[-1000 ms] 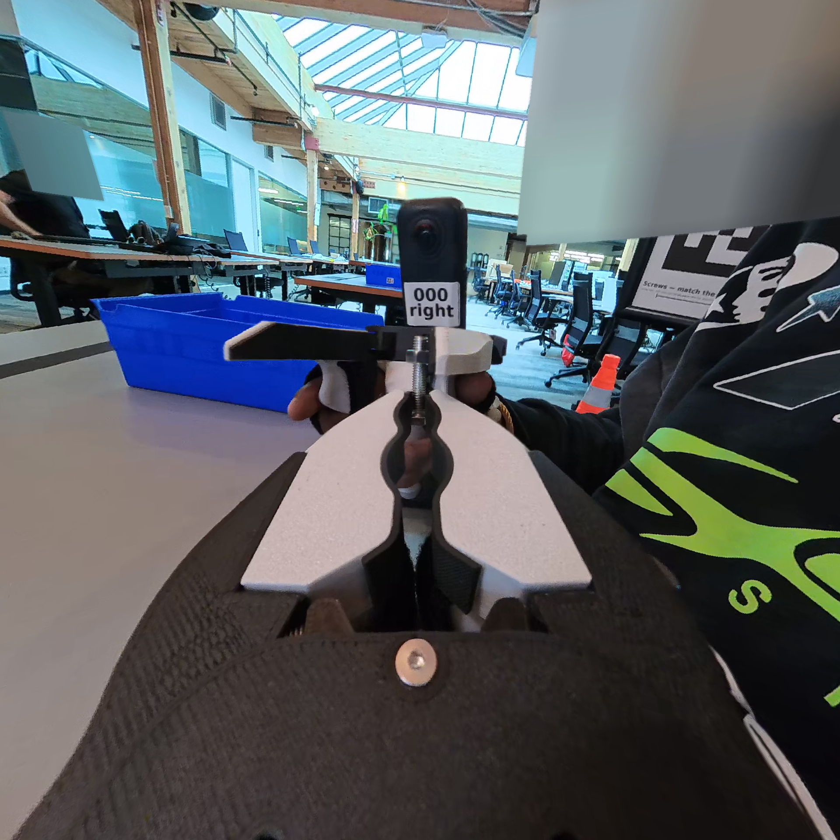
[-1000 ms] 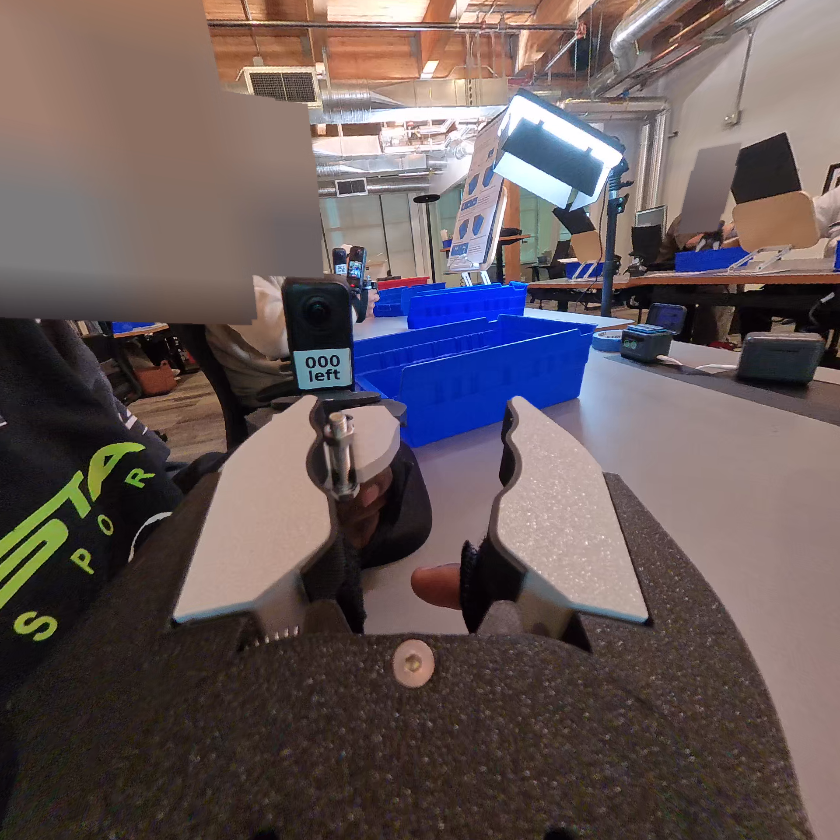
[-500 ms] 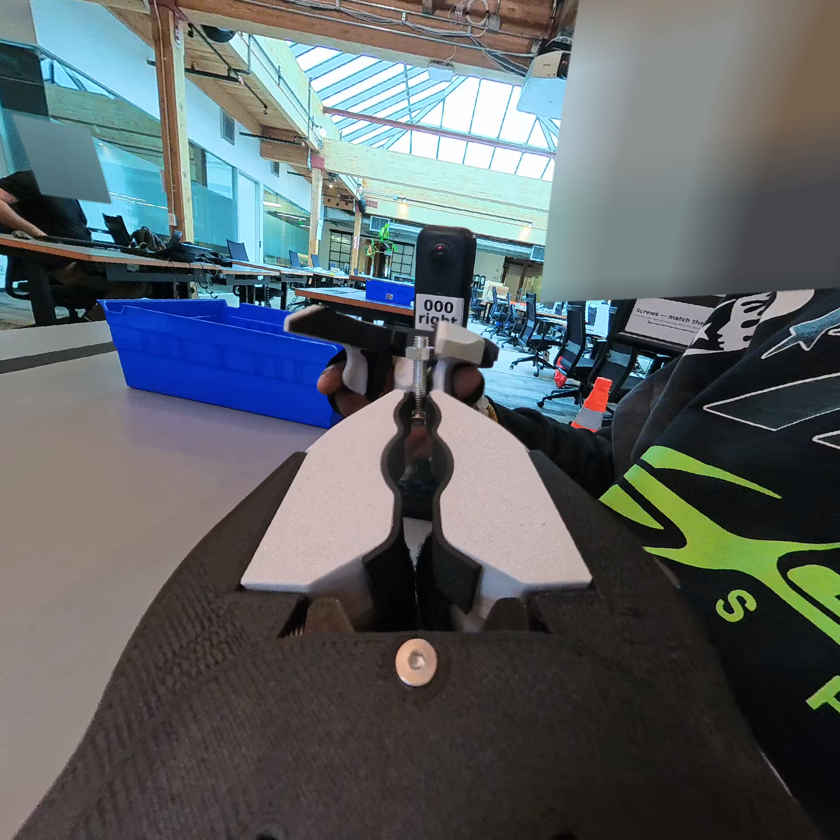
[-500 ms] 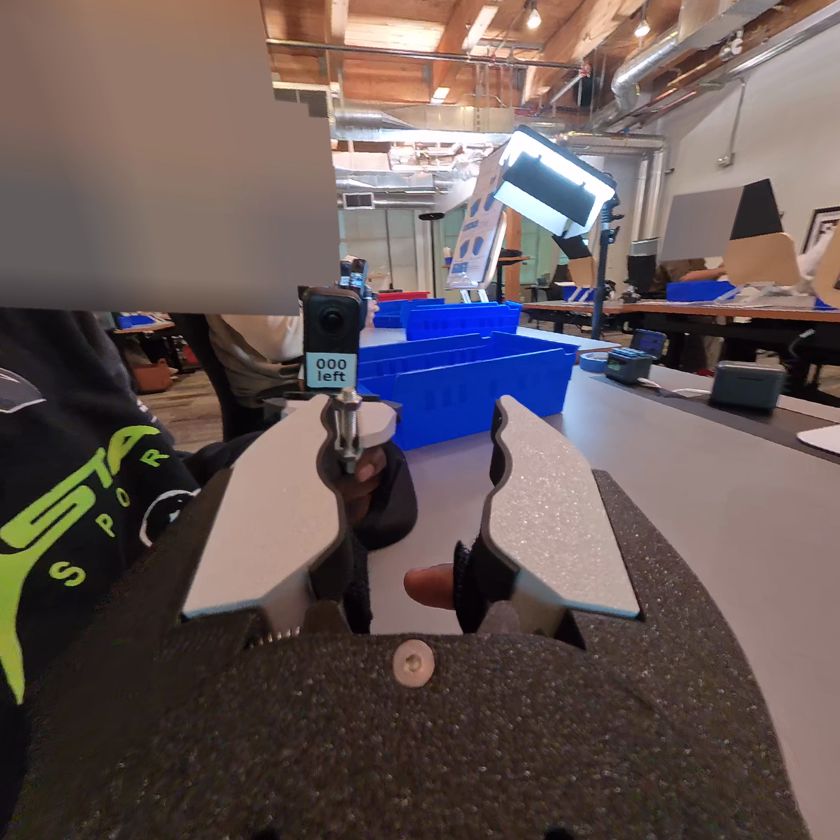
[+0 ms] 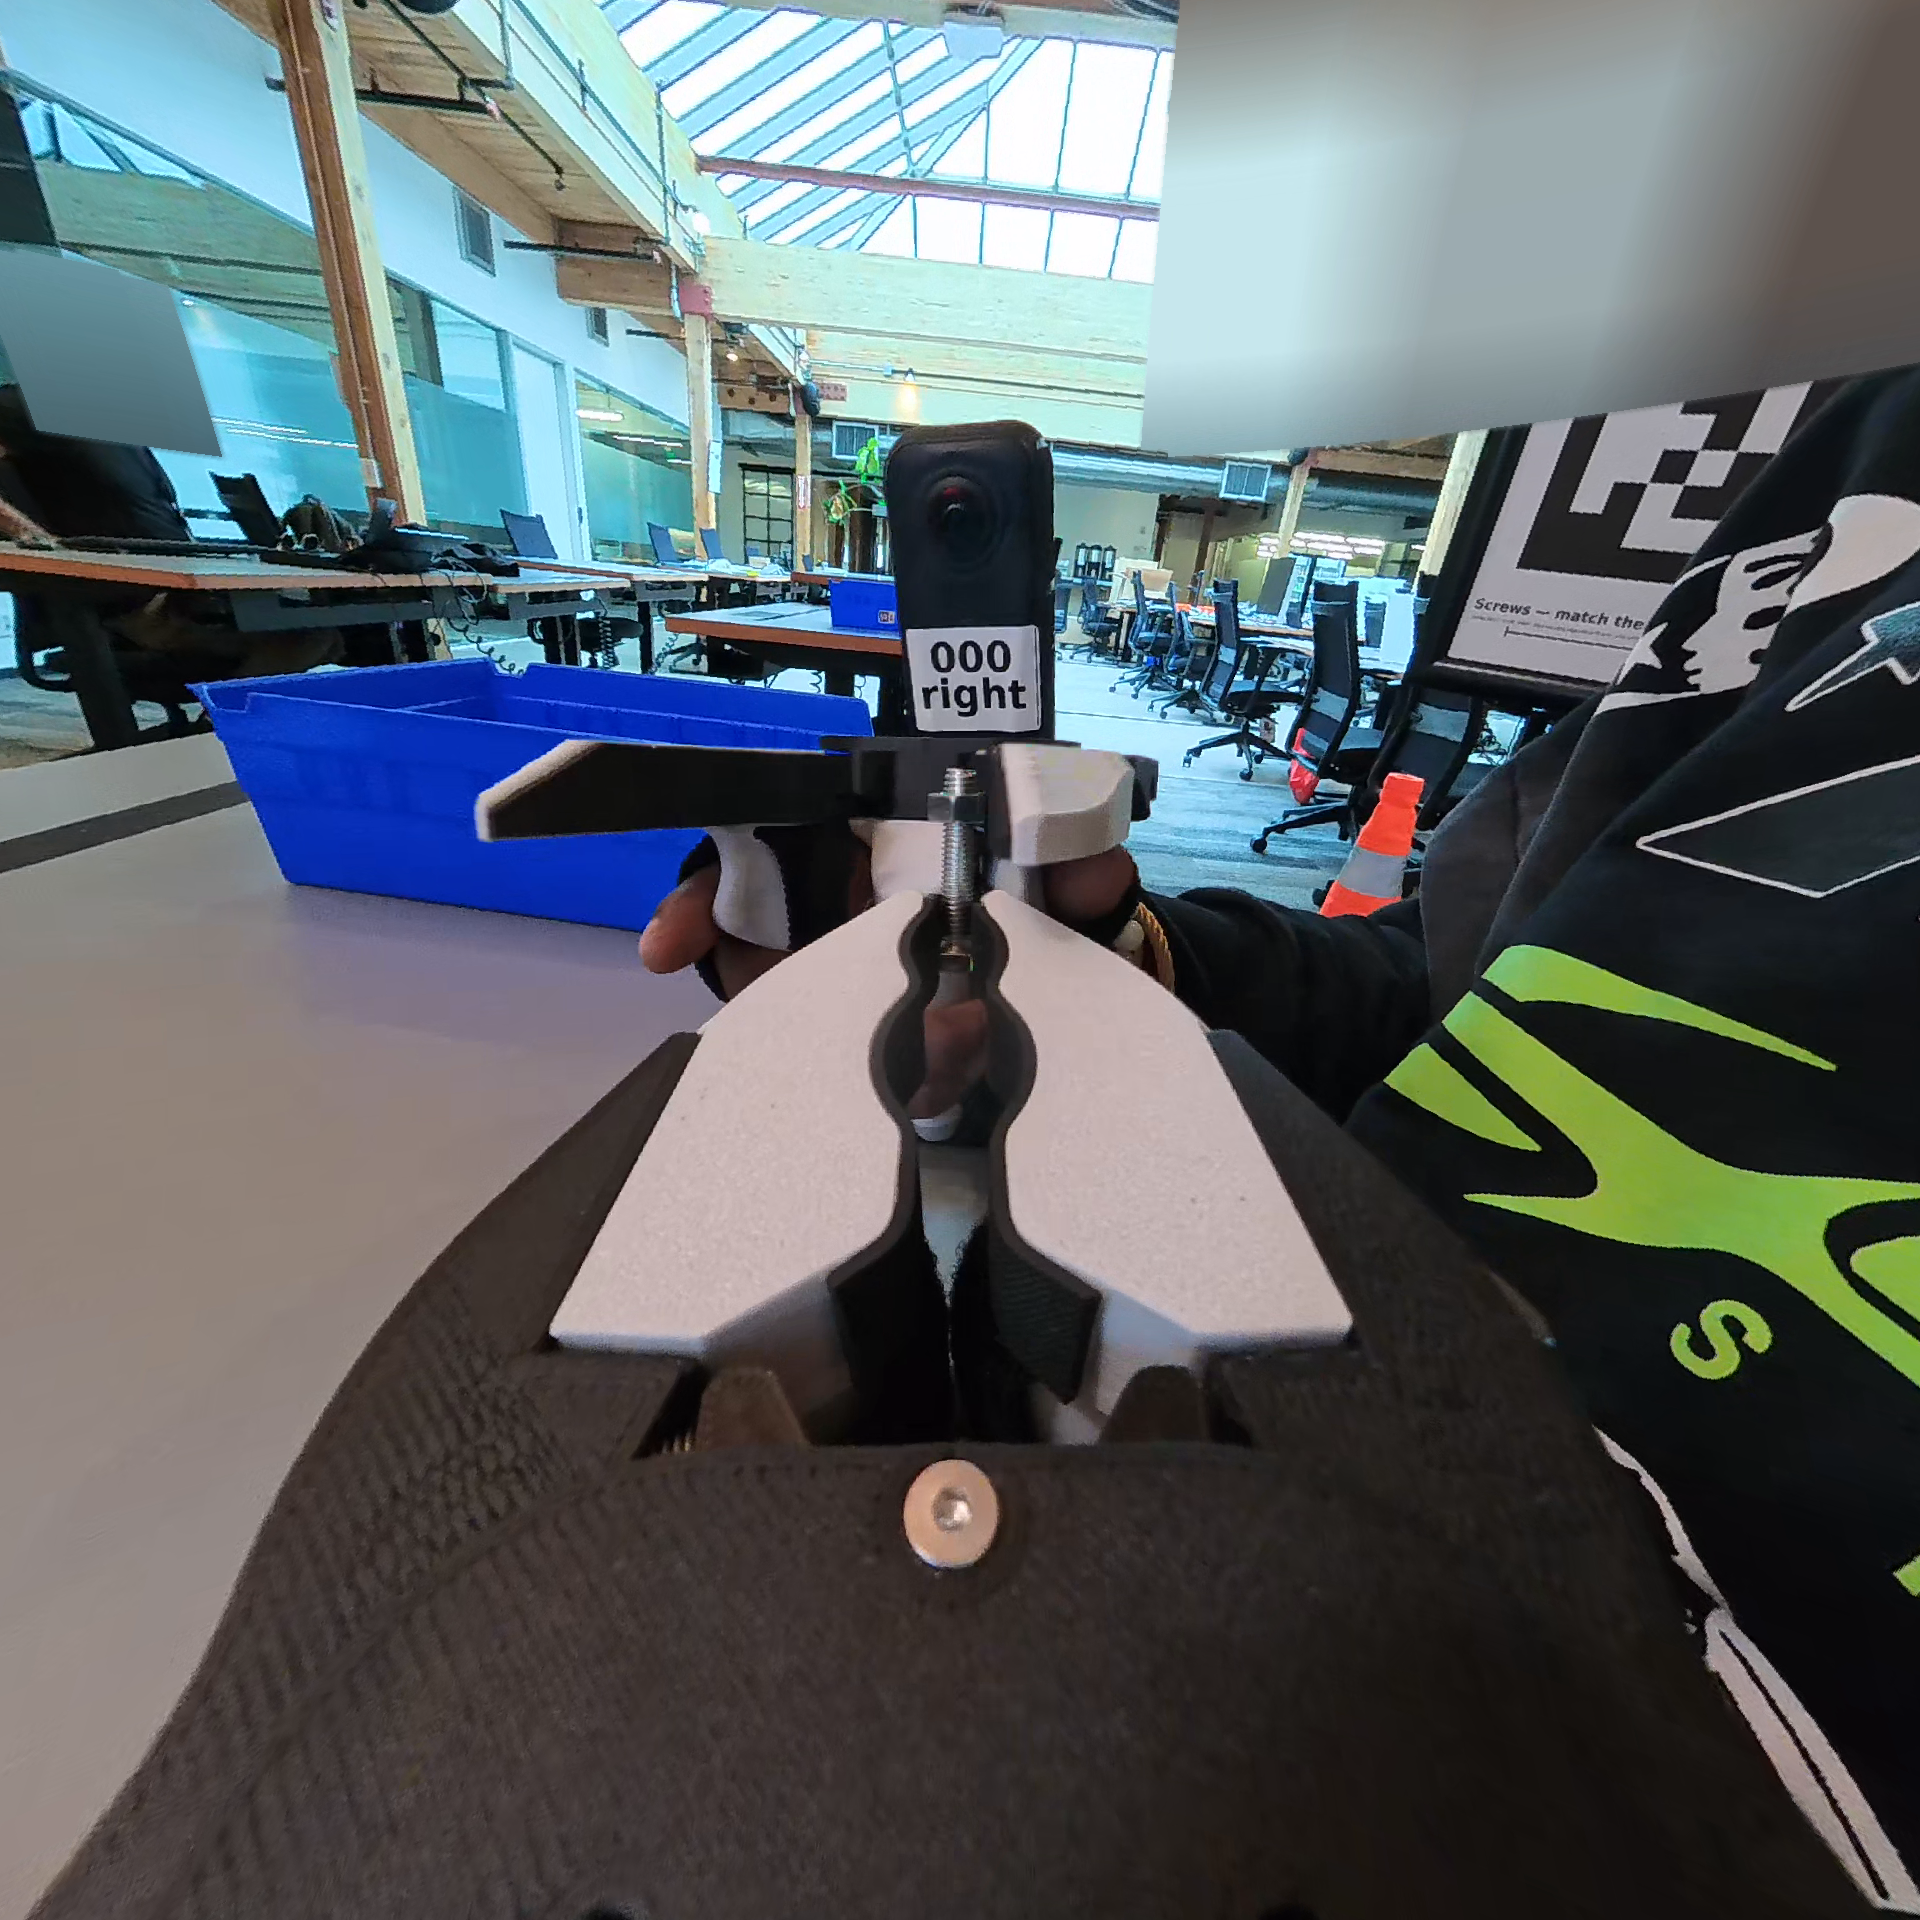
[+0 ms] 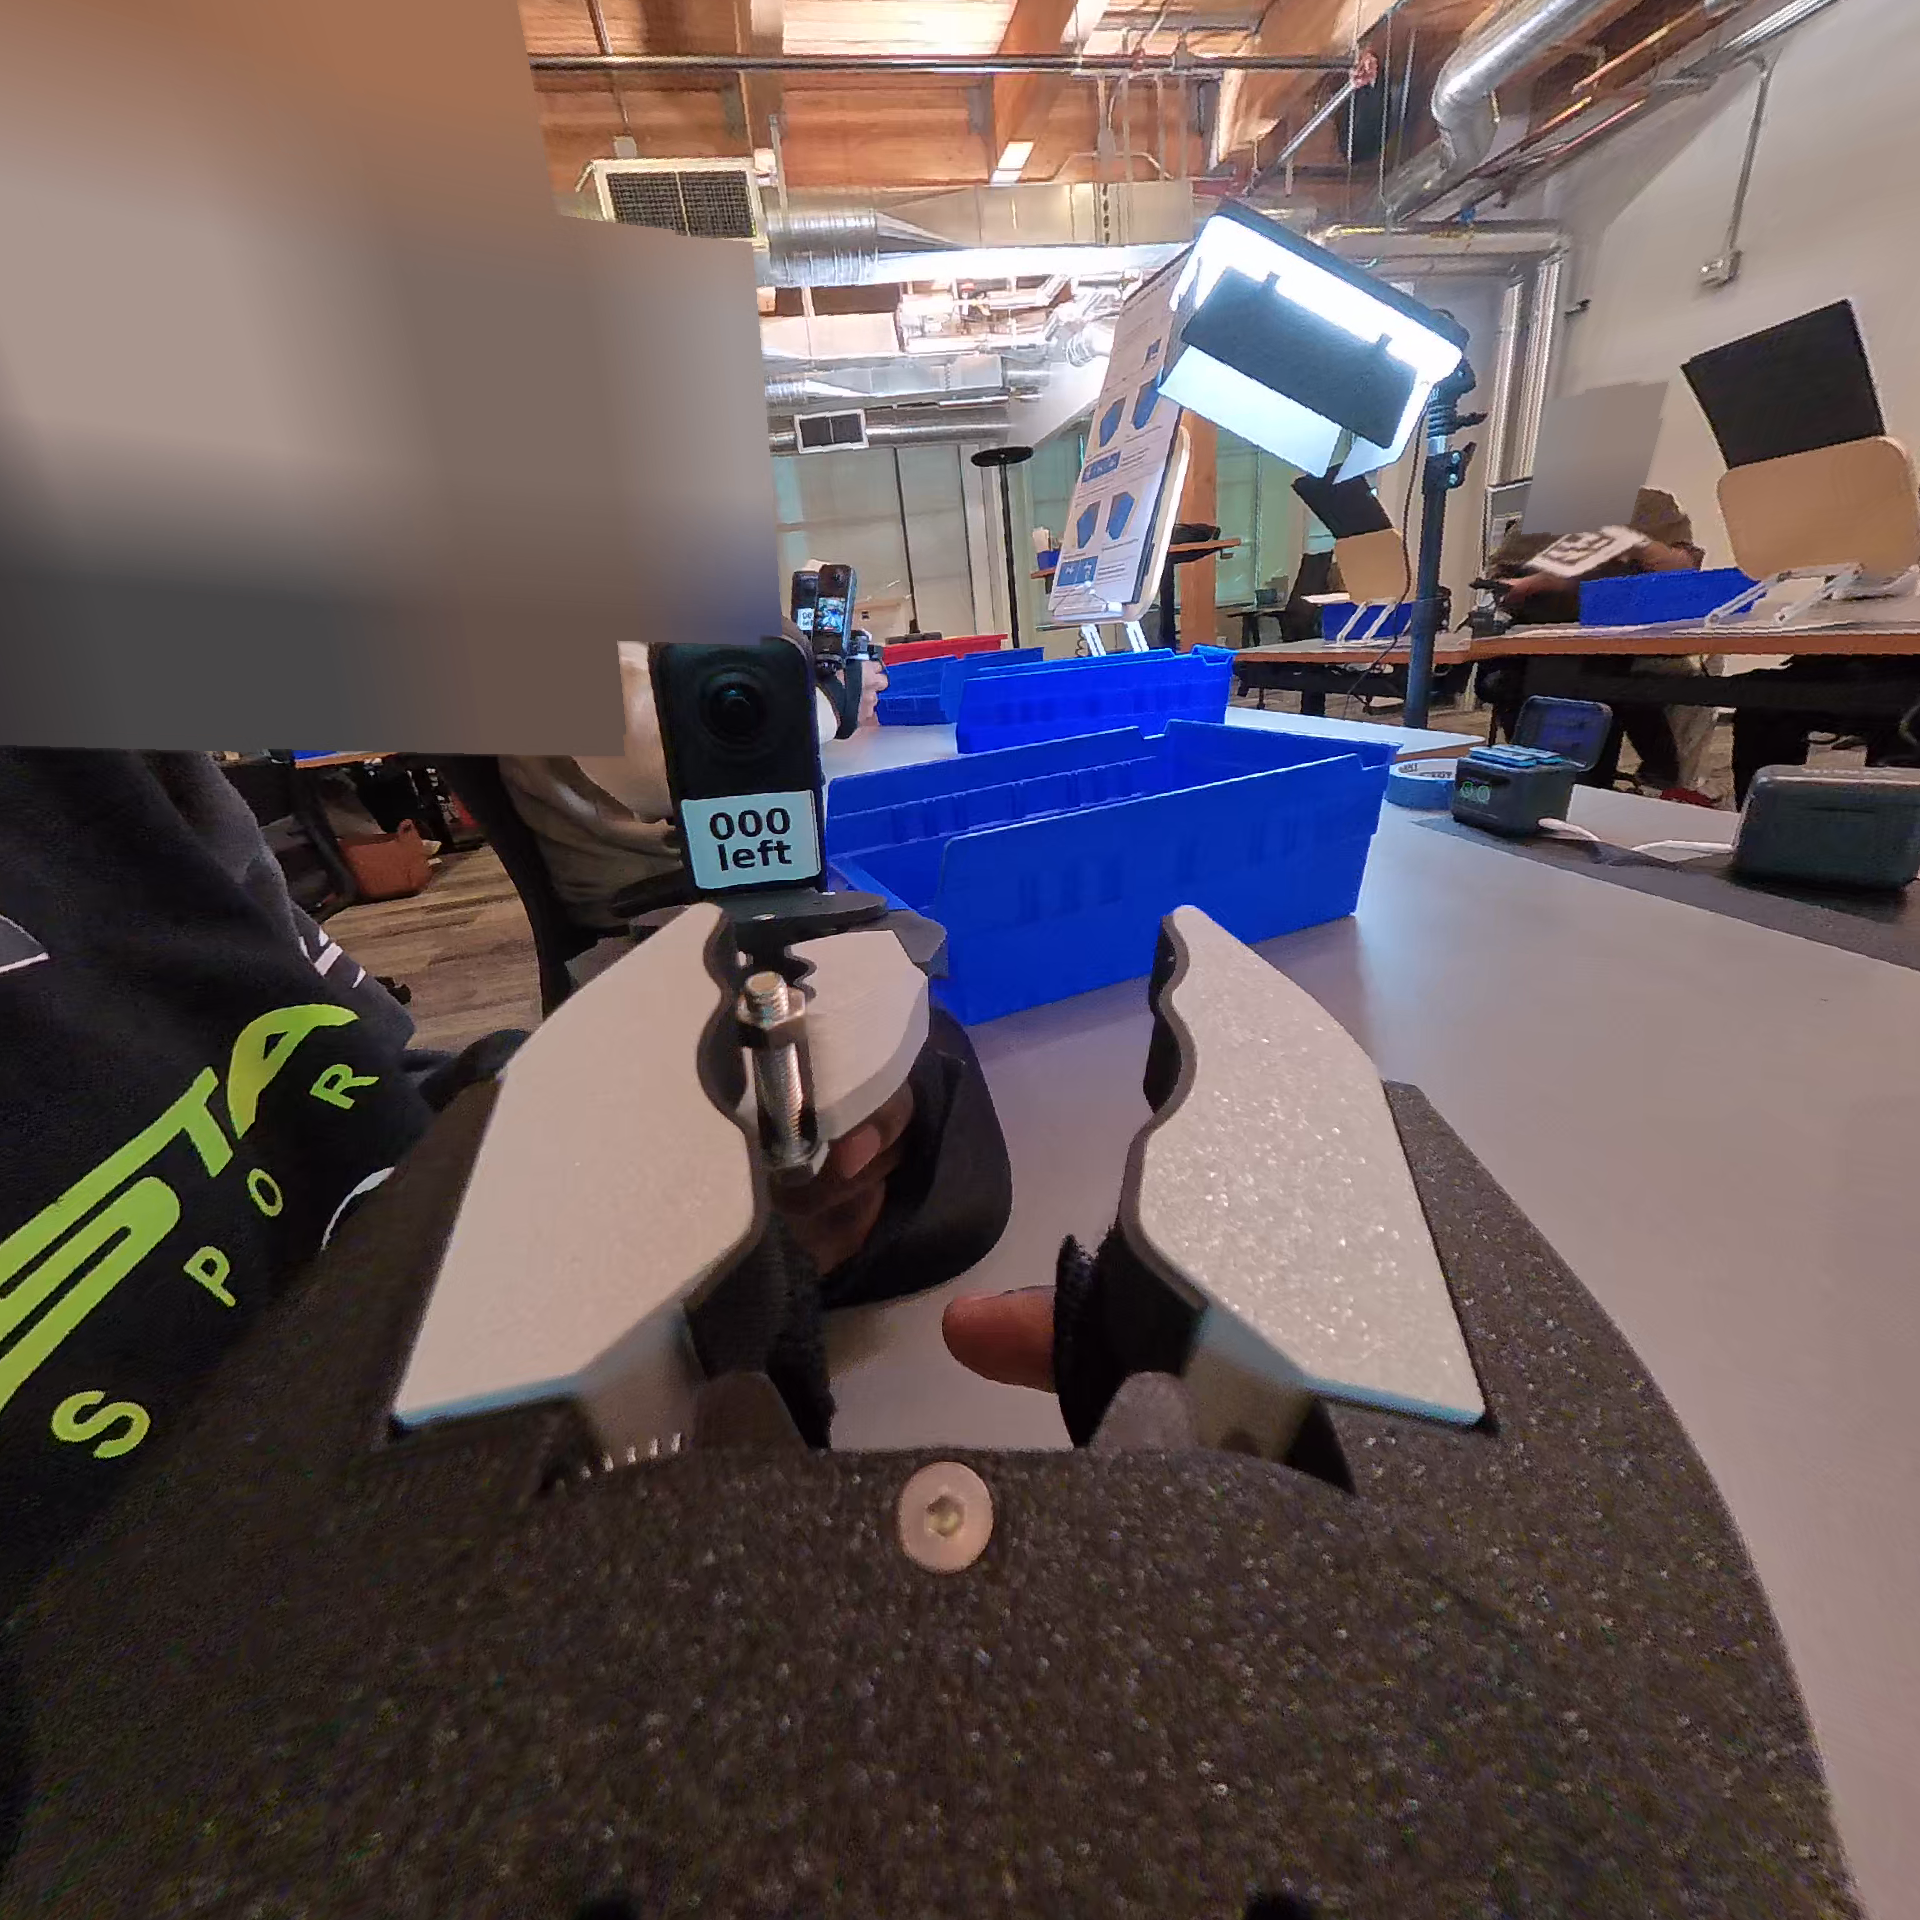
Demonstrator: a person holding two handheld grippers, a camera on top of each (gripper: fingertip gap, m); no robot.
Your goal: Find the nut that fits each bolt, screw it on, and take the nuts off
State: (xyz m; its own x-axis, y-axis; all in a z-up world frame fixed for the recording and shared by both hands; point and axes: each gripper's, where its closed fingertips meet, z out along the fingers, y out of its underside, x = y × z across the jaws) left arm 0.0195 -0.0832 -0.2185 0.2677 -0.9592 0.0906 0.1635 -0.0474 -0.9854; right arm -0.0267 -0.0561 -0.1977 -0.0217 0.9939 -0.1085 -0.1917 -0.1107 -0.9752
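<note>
My left gripper (image 5: 956,909) is shut on the head end of a silver bolt (image 5: 957,868). The threaded shaft points away from it. A silver nut (image 5: 960,805) sits near the shaft's tip. My right gripper (image 6: 940,925) is open and faces the left one. In the right wrist view the bolt (image 6: 781,1091) and nut (image 6: 769,1023) lie against the inner edge of its left finger (image 6: 623,1143). Its right finger (image 6: 1278,1153) is well clear of them. In the left wrist view the right gripper (image 5: 810,800) spreads wide around the nut.
A blue bin (image 5: 416,790) stands on the grey table (image 5: 260,1091) behind the grippers, and shows in the right wrist view (image 6: 1143,862). Small grey cases (image 6: 1829,821) and a tape roll (image 6: 1418,779) lie far right. The person's dark sweatshirt (image 5: 1662,1039) is close by. There is about 5 centimeters between the tips of the two grippers.
The right gripper drew back half a second ago and has come close to the bolt tip again, still open. The left gripper stays shut on the bolt.
</note>
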